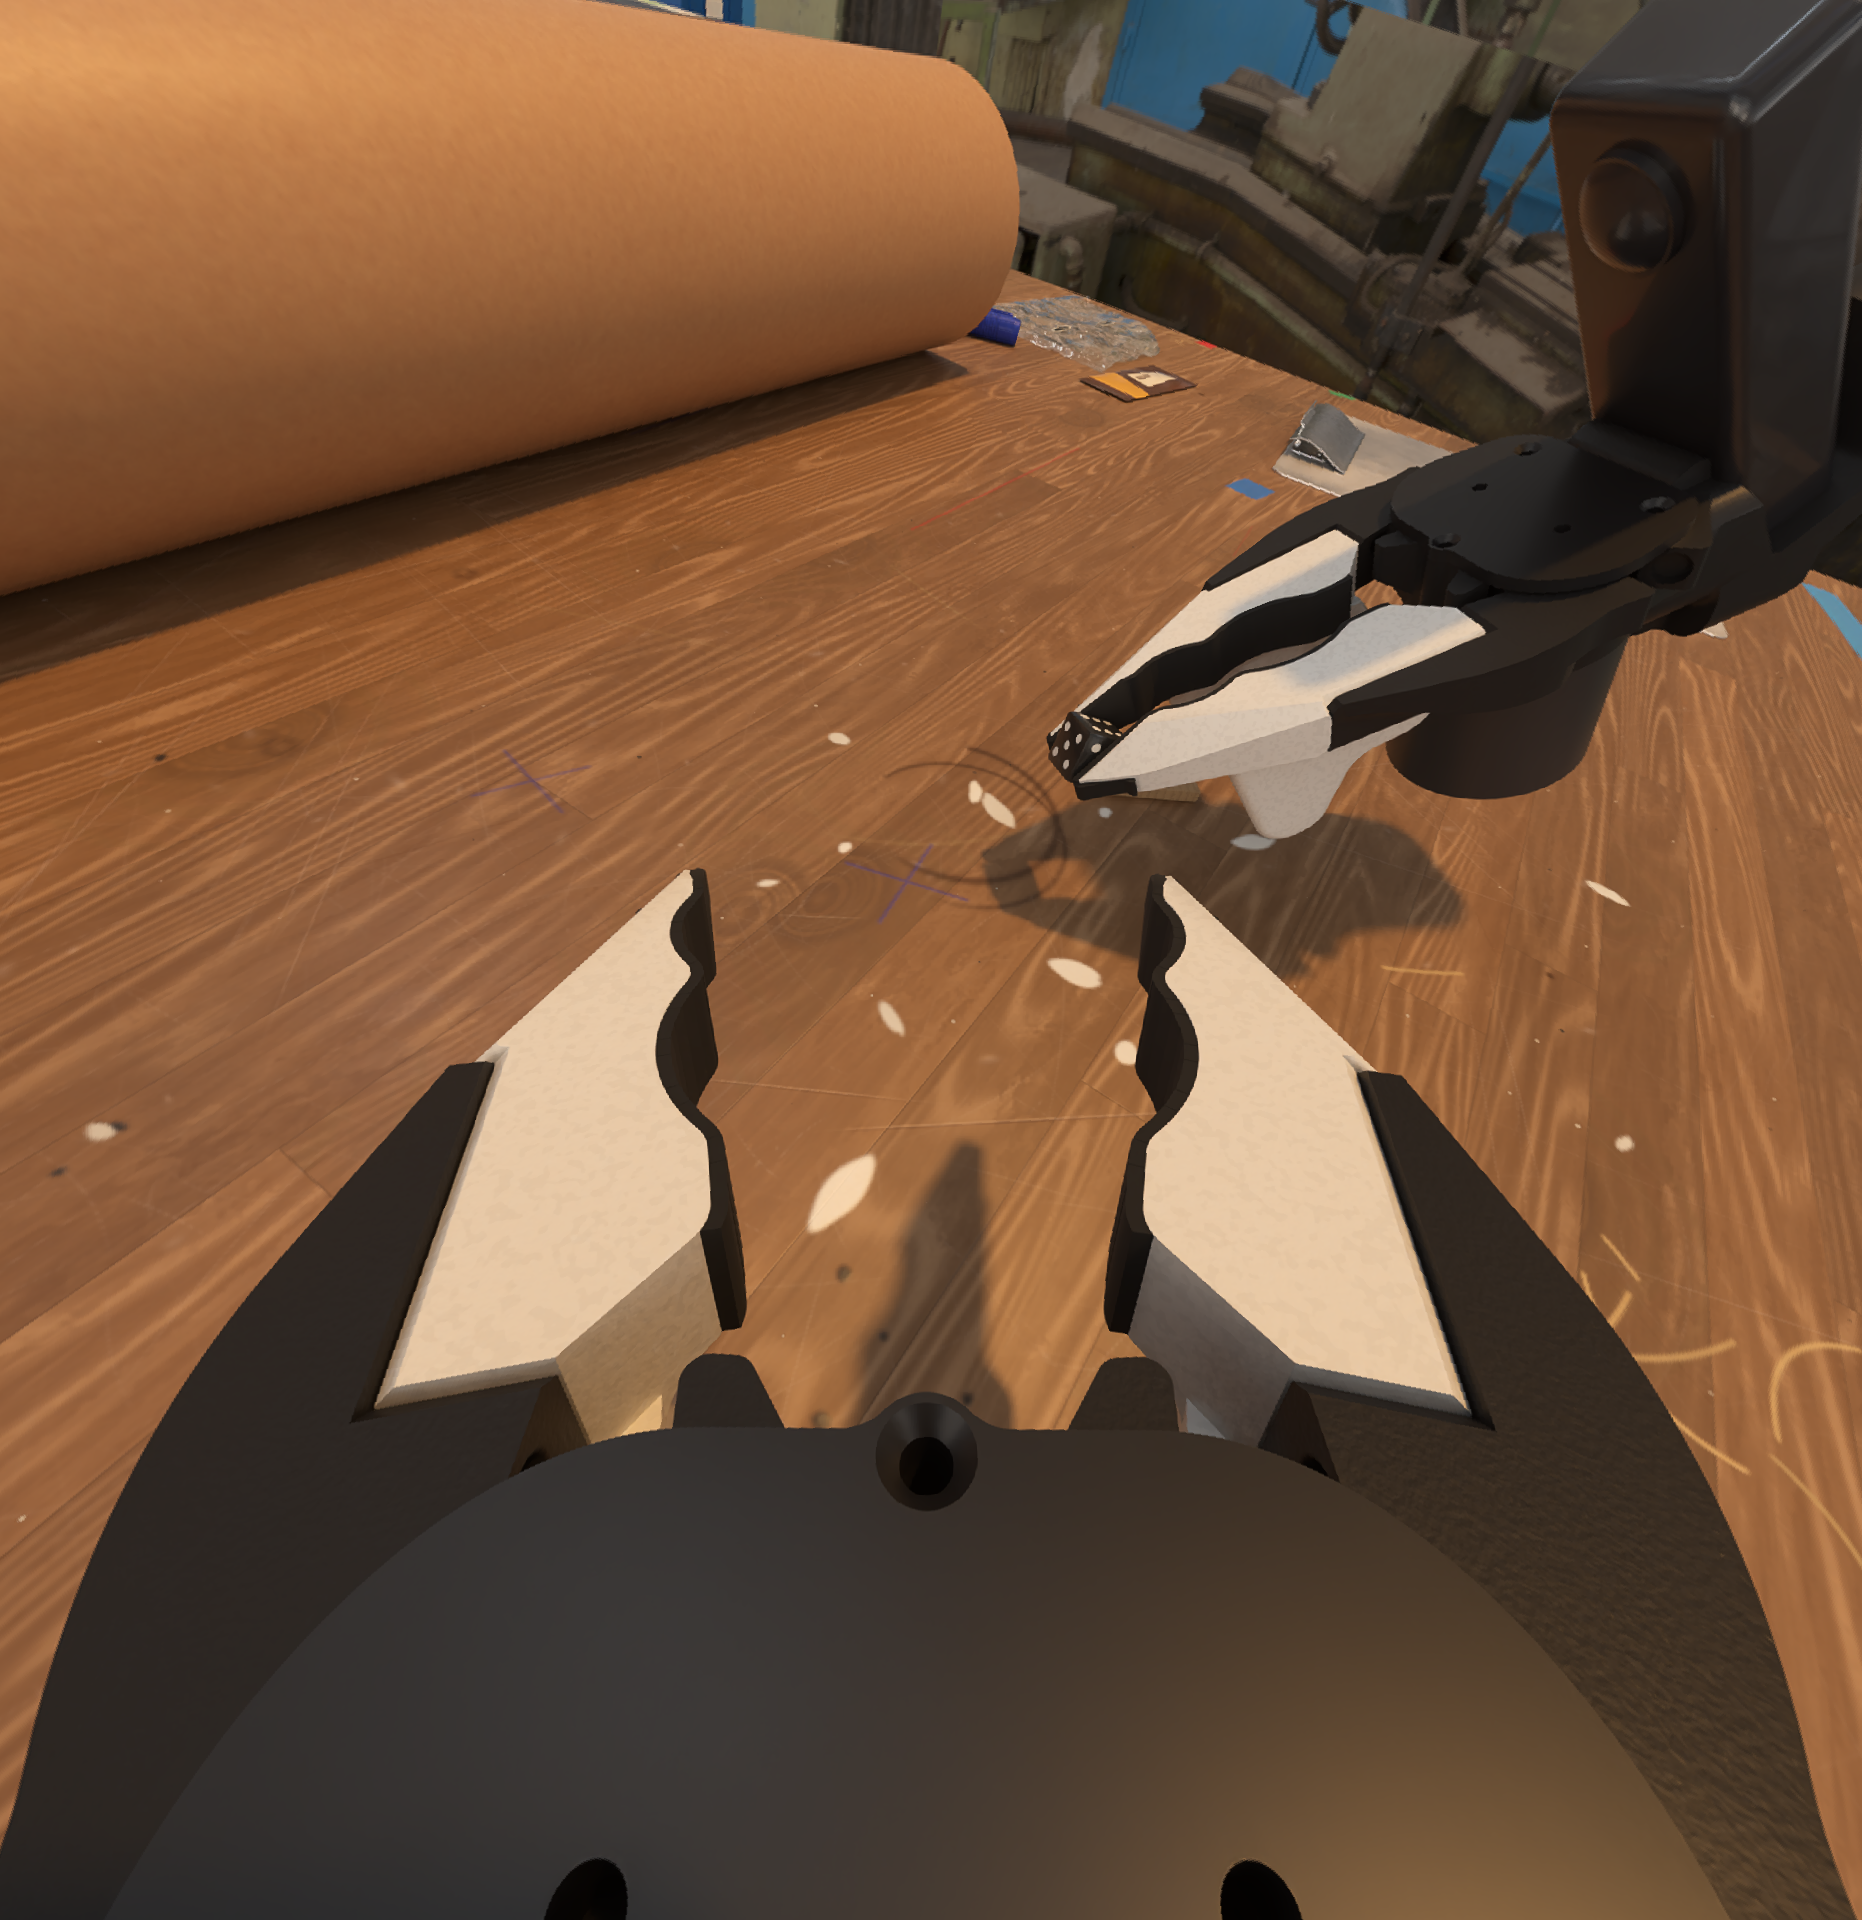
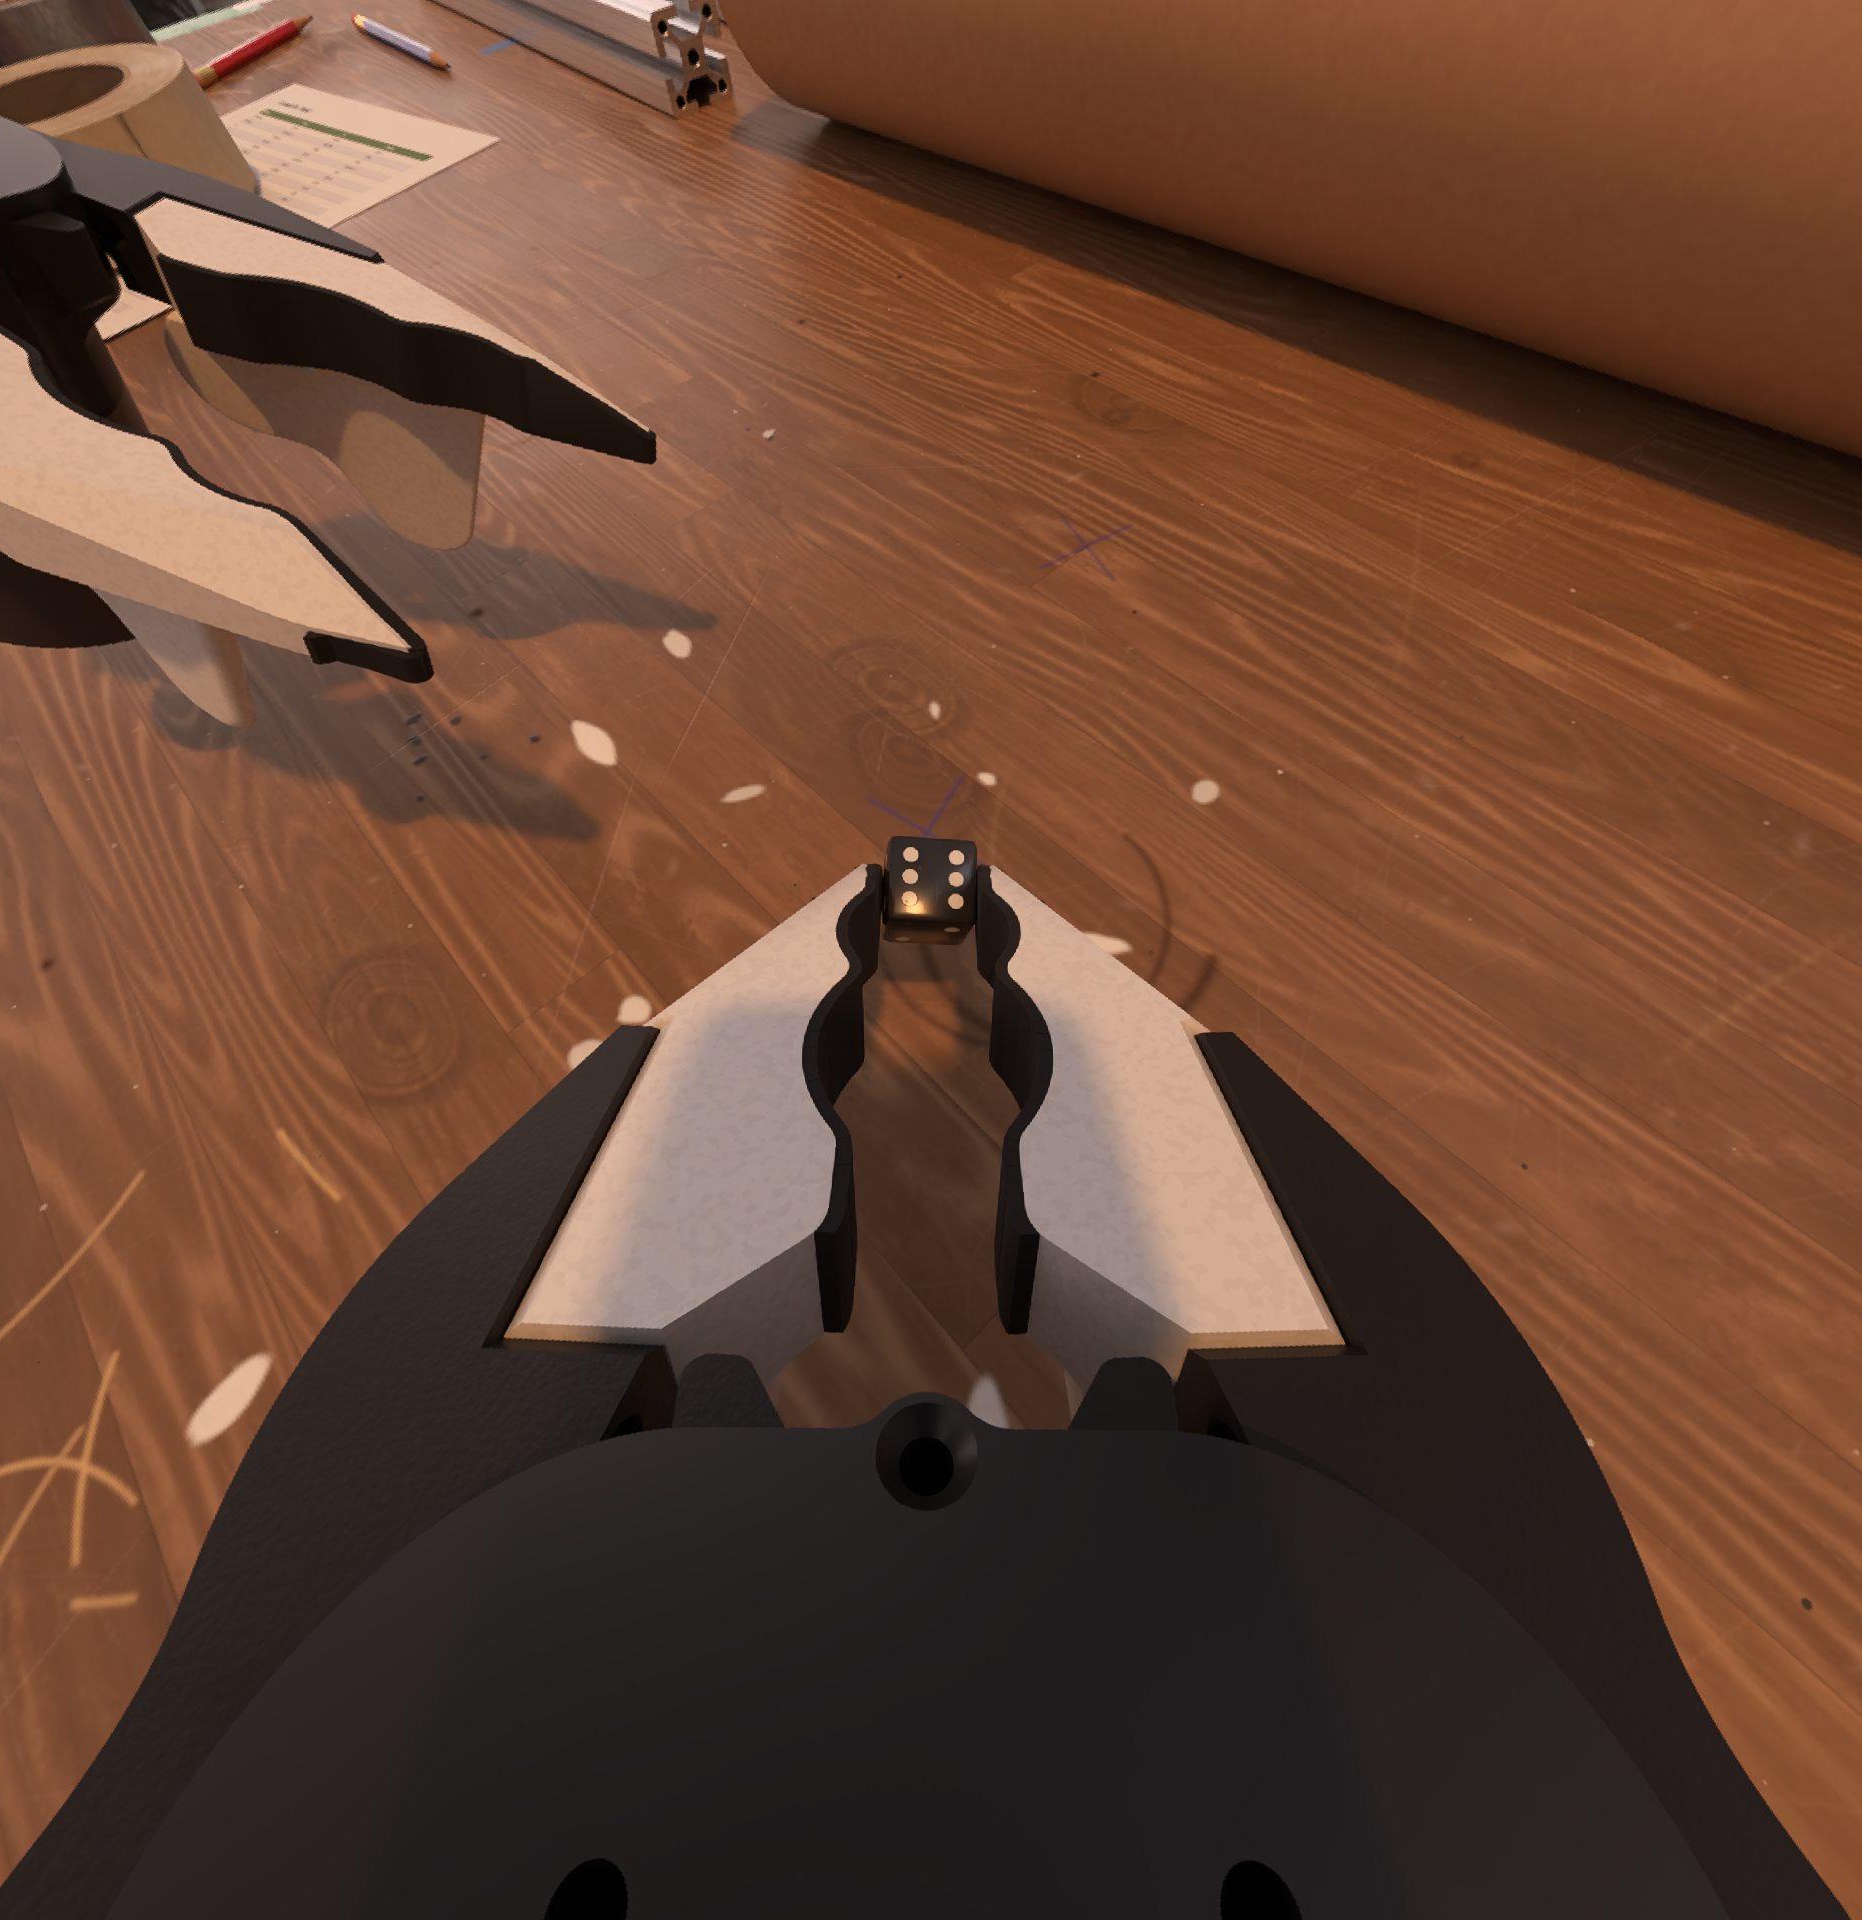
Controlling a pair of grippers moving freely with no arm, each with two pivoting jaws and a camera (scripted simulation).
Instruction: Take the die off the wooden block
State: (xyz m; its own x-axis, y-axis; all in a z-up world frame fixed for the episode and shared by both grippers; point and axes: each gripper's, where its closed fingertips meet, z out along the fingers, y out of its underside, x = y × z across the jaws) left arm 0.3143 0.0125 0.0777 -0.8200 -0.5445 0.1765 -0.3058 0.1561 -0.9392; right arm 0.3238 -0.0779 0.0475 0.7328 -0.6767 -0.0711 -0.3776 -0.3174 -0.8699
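A small black die with pale dots (image 2: 929,891) is pinched between the fingertips of my right gripper (image 2: 929,878), a little above the wooden table (image 2: 1322,831). In the left wrist view the right gripper (image 1: 1081,756) comes in from the right and holds the die (image 1: 1074,746) over its own shadow. A pale tan sliver (image 1: 1176,795) shows under its fingers; I cannot tell if it is the wooden block. My left gripper (image 1: 927,883) is open and empty, low over the table. It also shows at the left of the right wrist view (image 2: 532,554).
A large brown paper roll (image 1: 439,260) lies along the far side. A cardboard ring (image 2: 106,114), a printed sheet (image 2: 355,145), pencils (image 2: 252,47) and an aluminium rail (image 2: 636,52) lie beyond the left gripper. A card (image 1: 1135,382) and a metal bracket (image 1: 1322,442) lie far off.
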